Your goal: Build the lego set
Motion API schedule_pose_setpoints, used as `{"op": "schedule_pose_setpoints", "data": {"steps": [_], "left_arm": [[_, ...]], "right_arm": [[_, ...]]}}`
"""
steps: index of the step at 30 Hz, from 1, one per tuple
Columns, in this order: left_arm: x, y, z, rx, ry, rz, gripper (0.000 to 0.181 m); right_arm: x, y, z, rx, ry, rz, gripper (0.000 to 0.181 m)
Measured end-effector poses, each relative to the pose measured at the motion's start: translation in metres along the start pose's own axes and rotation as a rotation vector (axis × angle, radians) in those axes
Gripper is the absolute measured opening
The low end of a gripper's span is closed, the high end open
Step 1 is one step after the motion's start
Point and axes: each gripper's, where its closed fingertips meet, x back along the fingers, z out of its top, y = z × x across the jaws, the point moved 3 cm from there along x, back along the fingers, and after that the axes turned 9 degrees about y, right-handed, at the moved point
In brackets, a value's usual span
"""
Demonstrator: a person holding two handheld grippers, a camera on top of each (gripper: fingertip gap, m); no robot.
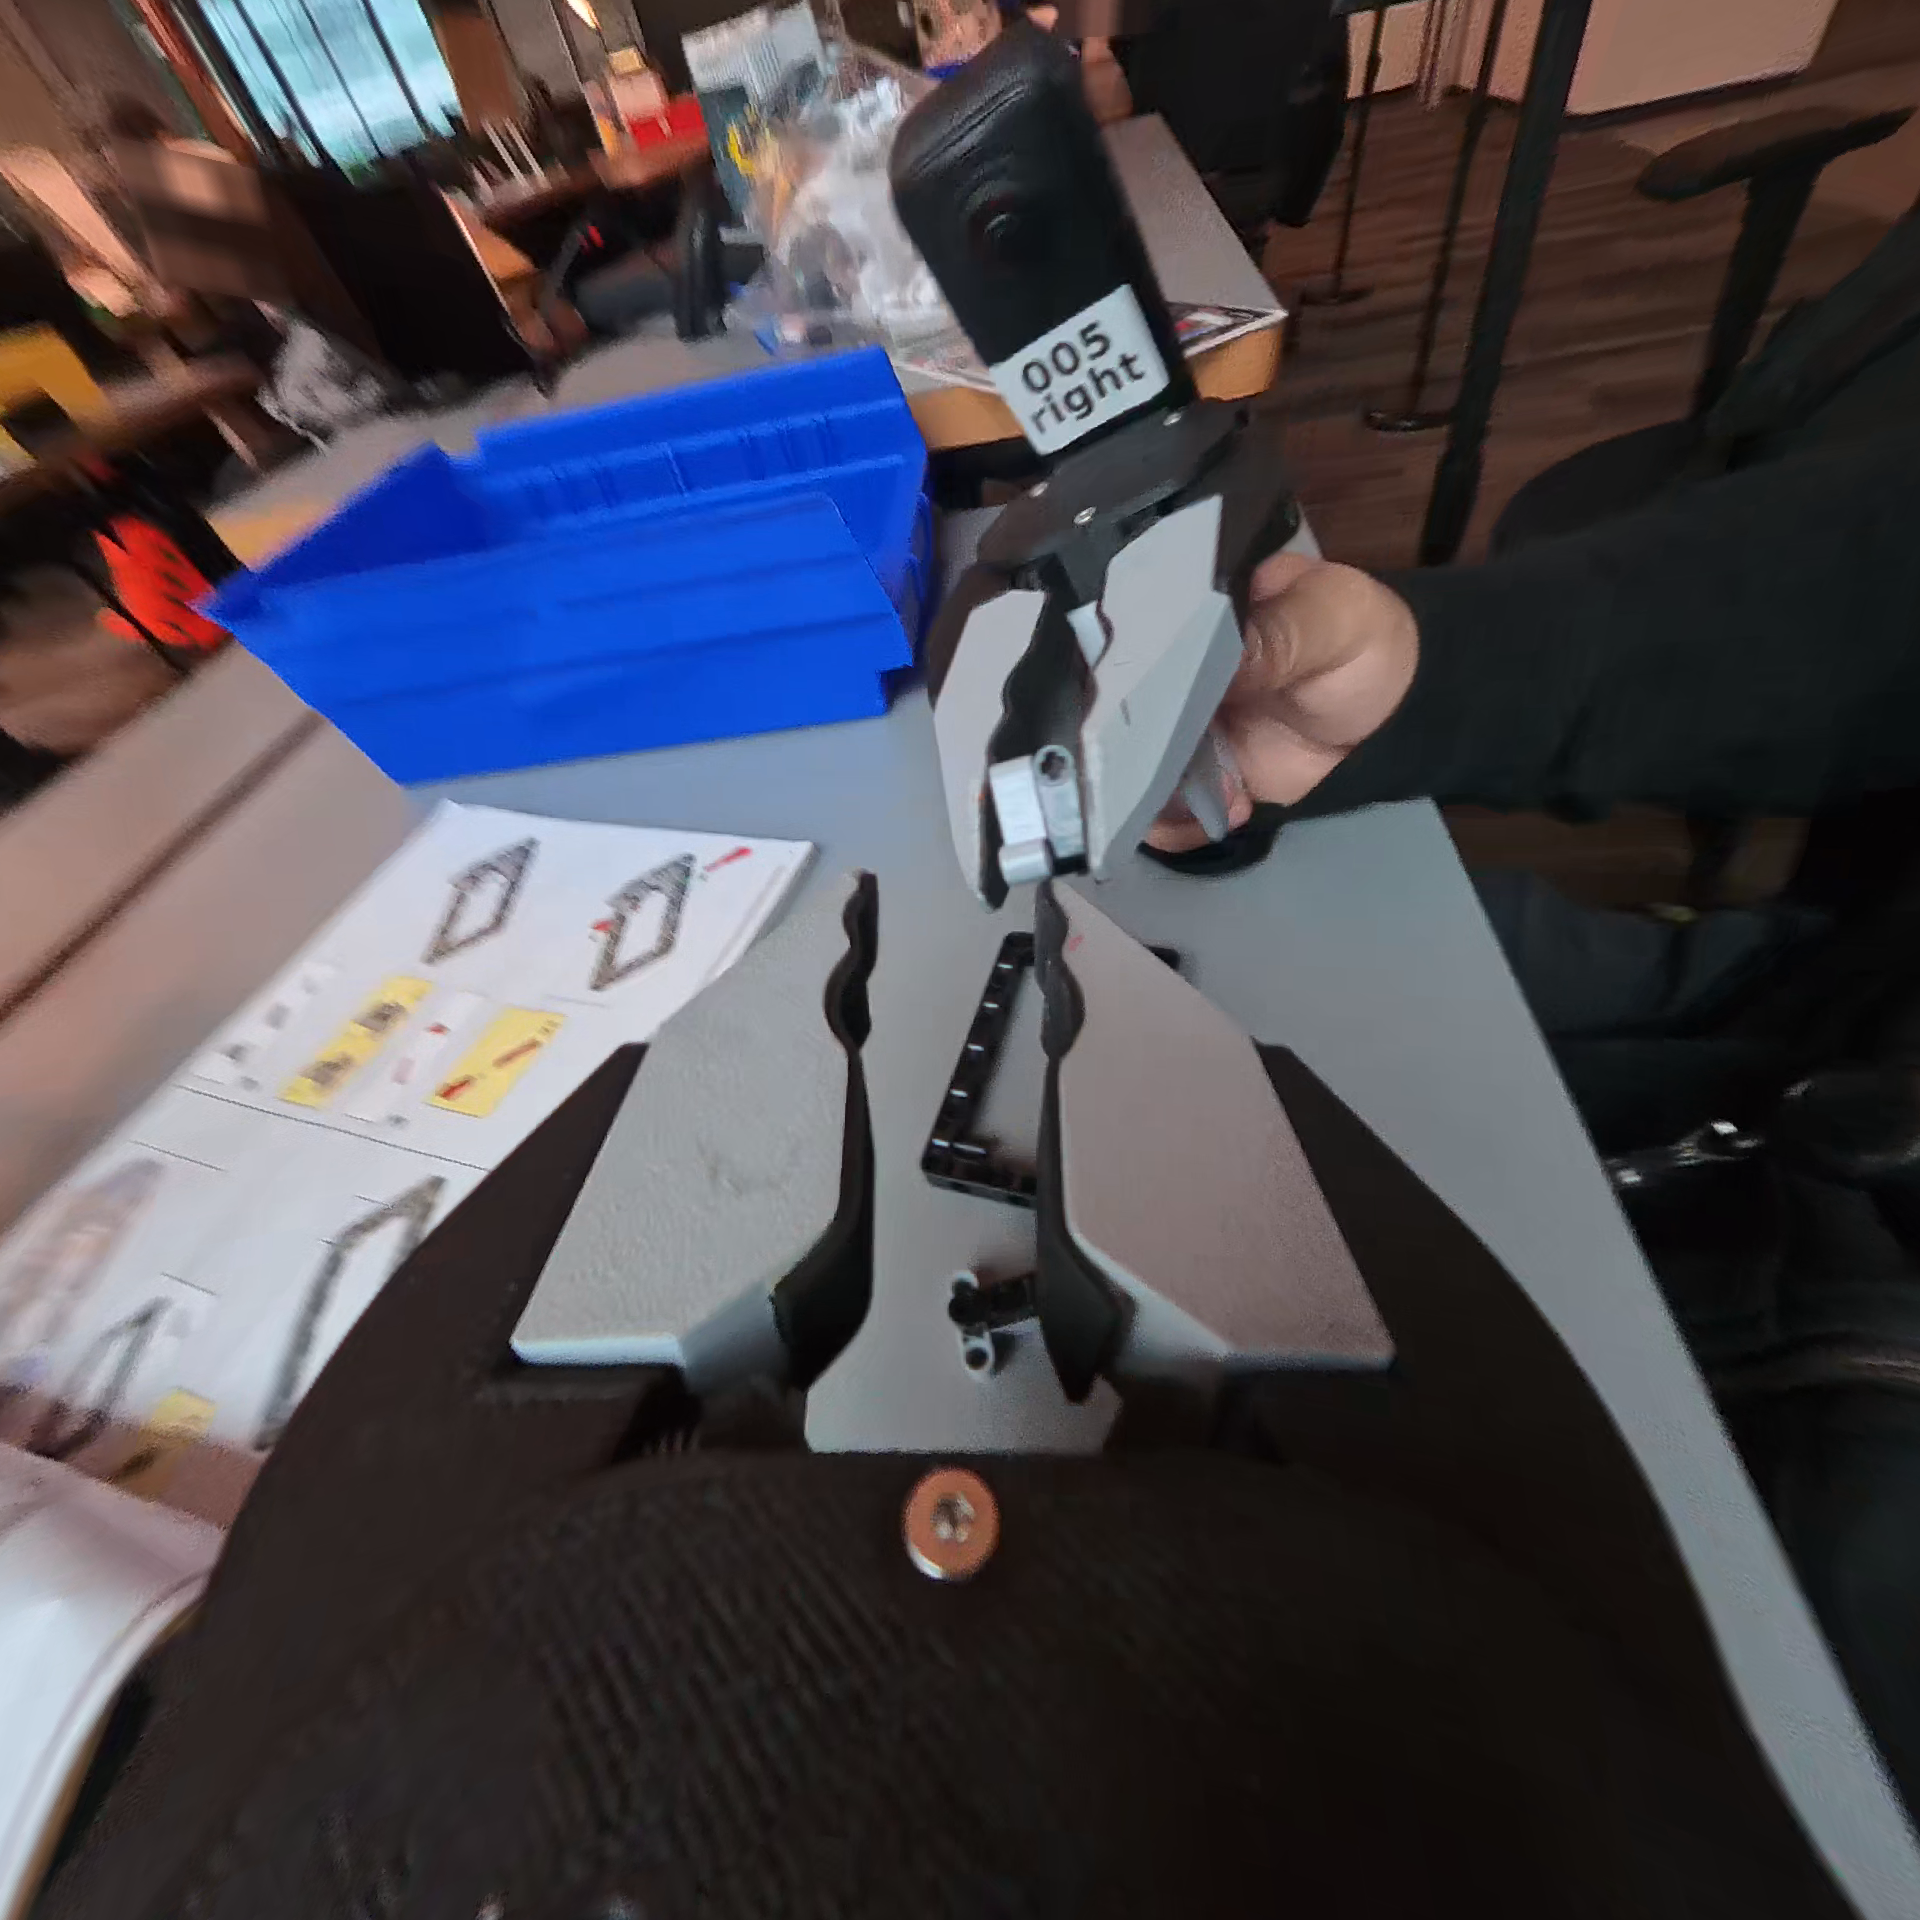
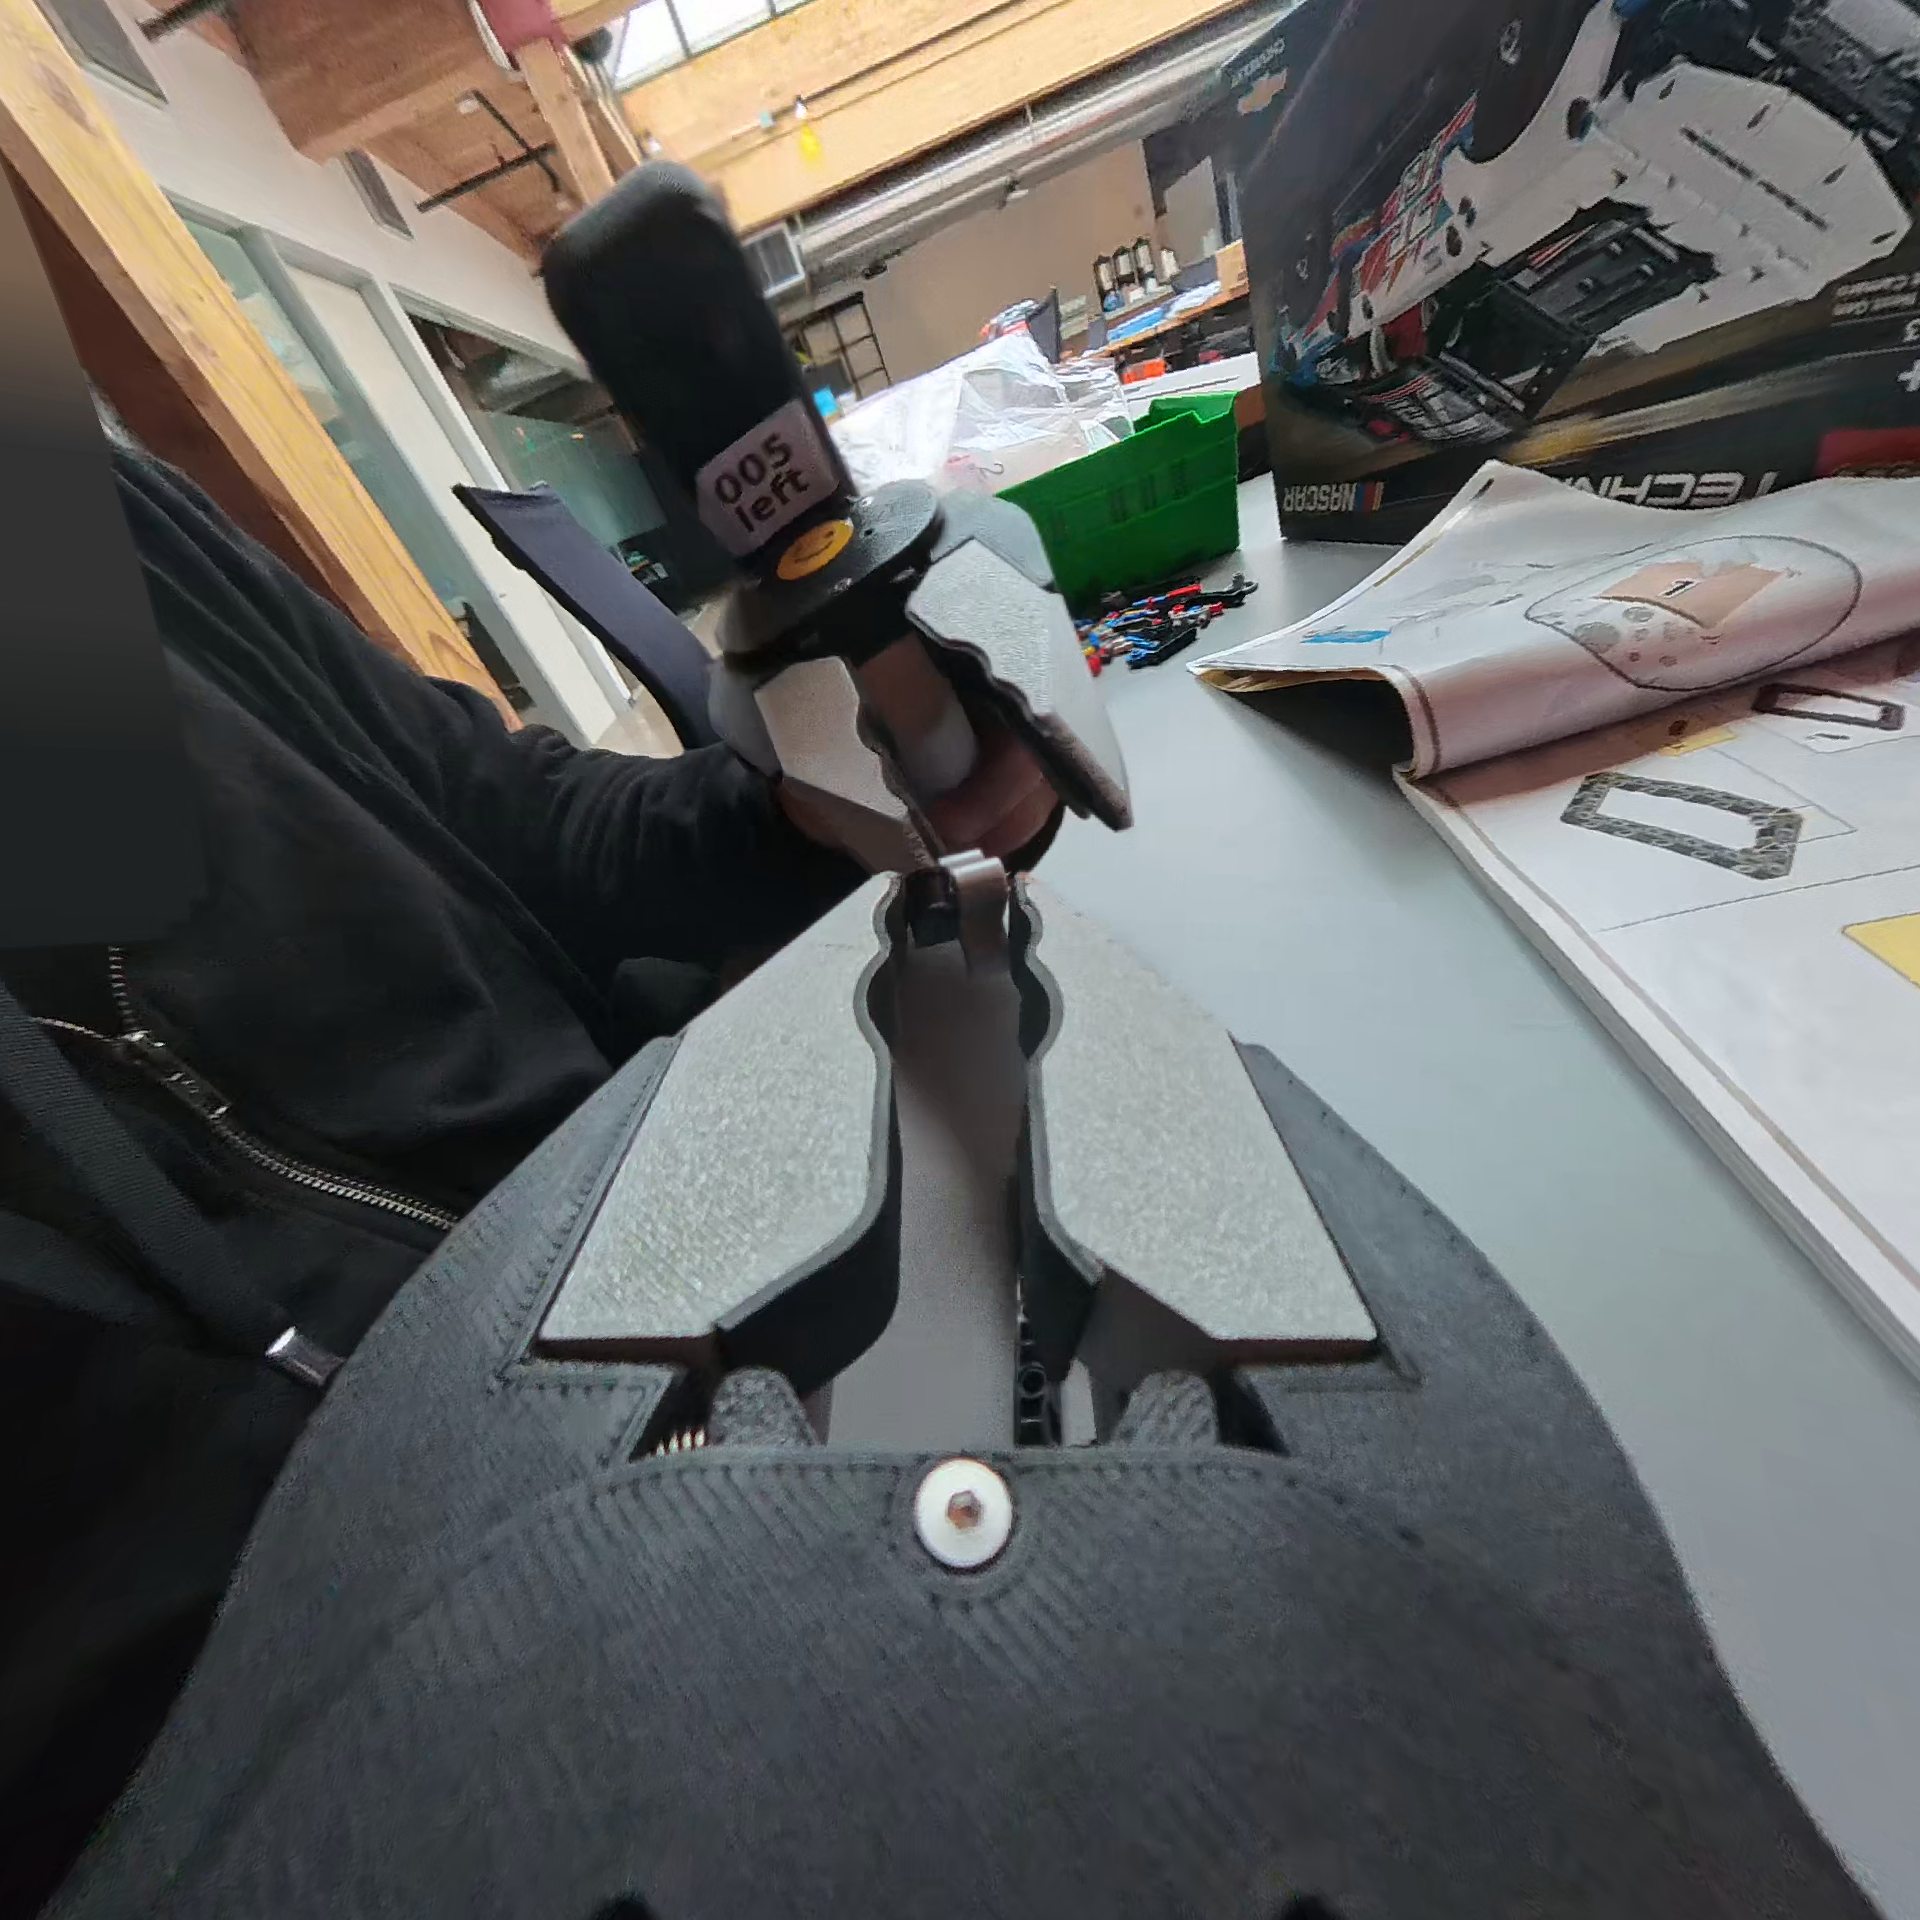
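Right gripper [image 1: 1023, 831] pinches a light grey connector [image 1: 1034, 816], jaws narrow; left gripper [image 1: 956, 914] jaws wide, empty. Next, I reckon: fit it onto black frame [image 1: 987, 1070] on the worktop [image 1: 1299, 987].

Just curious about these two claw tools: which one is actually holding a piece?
The right gripper: its tips pinch a small light grey piece. The left gripper is open, with nothing between its fingers.

1. A blue bin [image 1: 582, 592] sits far left on the grey counter [image 1: 1351, 997].
2. A green bin [image 2: 1138, 499] stands far back in the right wrist view.
3. Office chairs [image 1: 1766, 239] stand beyond the counter's right edge.
4. Clear plastic bags [image 1: 842, 208] lie behind the blue bin.
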Motion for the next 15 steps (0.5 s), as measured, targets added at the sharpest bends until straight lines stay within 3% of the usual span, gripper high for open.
{"op": "schedule_pose_setpoints", "data": {"steps": [3, 5, 8, 13, 15], "left_arm": [[0.001, 0.009, -0.002, -0.12, -0.002, 0.003, 0.025], [-0.002, 0.016, -0.005, -0.125, -0.009, -0.035, 0.031], [-0.002, 0.012, -0.008, -0.221, -0.048, 0.017, 0.039], [-0.002, 0.025, -0.011, -0.46, -0.07, 0.02, 0.01], [-0.004, 0.025, -0.017, -0.525, -0.111, 0.035, 0.01]], "right_arm": [[0.0, 0.002, -0.001, -0.071, -0.007, 0.017, 0.014], [-0.001, 0.005, -0.008, -0.124, -0.065, 0.011, 0.015], [-0.004, 0.008, -0.016, -0.171, -0.132, 0.001, 0.015], [-0.002, 0.009, -0.017, -0.257, -0.131, 0.015, 0.015], [-0.001, 0.007, -0.02, -0.284, -0.153, 0.034, 0.015]]}}
